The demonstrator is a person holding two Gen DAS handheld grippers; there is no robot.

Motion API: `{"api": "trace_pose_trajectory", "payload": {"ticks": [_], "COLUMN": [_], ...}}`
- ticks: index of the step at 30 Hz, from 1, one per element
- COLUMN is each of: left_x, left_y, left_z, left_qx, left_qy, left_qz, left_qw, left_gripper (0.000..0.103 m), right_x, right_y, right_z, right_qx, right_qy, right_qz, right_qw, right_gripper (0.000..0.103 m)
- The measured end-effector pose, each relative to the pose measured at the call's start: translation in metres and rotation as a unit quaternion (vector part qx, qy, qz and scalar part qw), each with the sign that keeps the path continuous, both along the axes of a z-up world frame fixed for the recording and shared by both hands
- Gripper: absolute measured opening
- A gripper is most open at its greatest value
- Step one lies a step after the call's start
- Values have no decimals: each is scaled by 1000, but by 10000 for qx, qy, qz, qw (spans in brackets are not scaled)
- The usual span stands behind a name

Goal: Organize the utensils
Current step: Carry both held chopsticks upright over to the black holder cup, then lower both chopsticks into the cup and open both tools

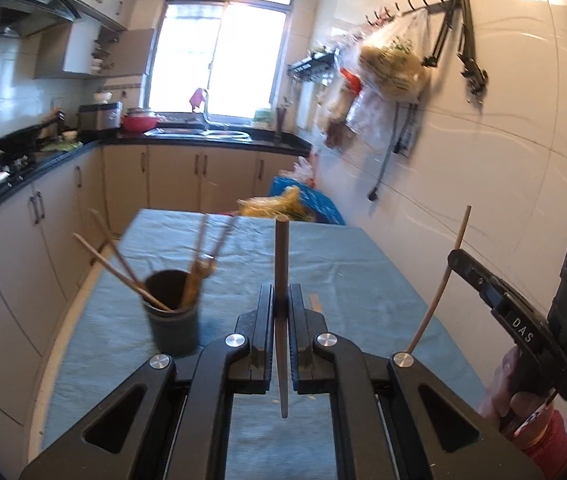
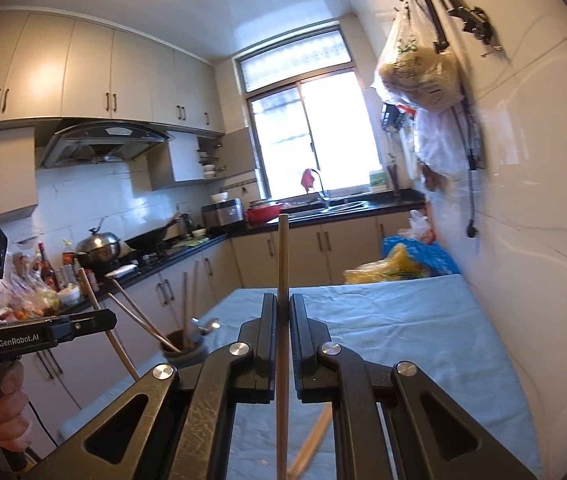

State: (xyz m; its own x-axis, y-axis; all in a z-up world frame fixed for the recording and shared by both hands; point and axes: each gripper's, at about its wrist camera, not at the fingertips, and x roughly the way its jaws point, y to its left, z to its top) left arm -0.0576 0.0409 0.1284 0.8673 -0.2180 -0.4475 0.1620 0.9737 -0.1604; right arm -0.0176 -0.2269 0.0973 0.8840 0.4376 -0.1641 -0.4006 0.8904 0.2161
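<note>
My left gripper (image 1: 282,292) is shut on a grey-brown chopstick (image 1: 282,248) that stands nearly upright between its fingers. To its left, a dark round holder (image 1: 171,316) stands on the teal tablecloth (image 1: 363,280) with several wooden utensils leaning in it. My right gripper (image 2: 283,300) is shut on a light wooden chopstick (image 2: 282,256), also nearly upright. The holder (image 2: 183,348) shows low and to the left of it. Another wooden stick (image 2: 315,436) lies on the cloth under the right gripper. Each gripper appears at the edge of the other's view, held by a hand.
Yellow and blue plastic bags (image 1: 295,204) sit at the table's far end. A tiled wall with hanging bags (image 1: 391,64) runs close along the right. Kitchen cabinets and a cluttered black counter (image 1: 23,160) run along the left, with the sink (image 1: 203,133) under the window.
</note>
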Motion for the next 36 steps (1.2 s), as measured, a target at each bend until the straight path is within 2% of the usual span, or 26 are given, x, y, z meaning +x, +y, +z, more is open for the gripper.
{"api": "trace_pose_trajectory", "payload": {"ticks": [11, 18, 27, 32, 36], "left_x": [-13, -4, 38, 74, 94], "left_y": [48, 65, 90, 104, 110], "left_z": [36, 54, 68, 61, 52], "left_qx": [129, 251, 188, 61, 70], "left_qy": [-442, -606, -626, -453, -463], "left_qz": [476, 640, 768, 809, 846], "left_qw": [9978, 9958, 9949, 9957, 9953], "left_gripper": [6, 6, 6, 6, 6], "right_x": [18, 28, 45, 64, 85], "right_y": [57, 92, 144, 172, 195], "right_z": [29, 47, 70, 67, 63], "right_qx": [276, 293, 259, 168, 167], "right_qy": [-185, -375, -661, -727, -680], "right_qz": [586, 794, 933, 783, 667], "right_qw": [9977, 9957, 9931, 9941, 9953], "right_gripper": [7, 7, 7, 7, 7]}}
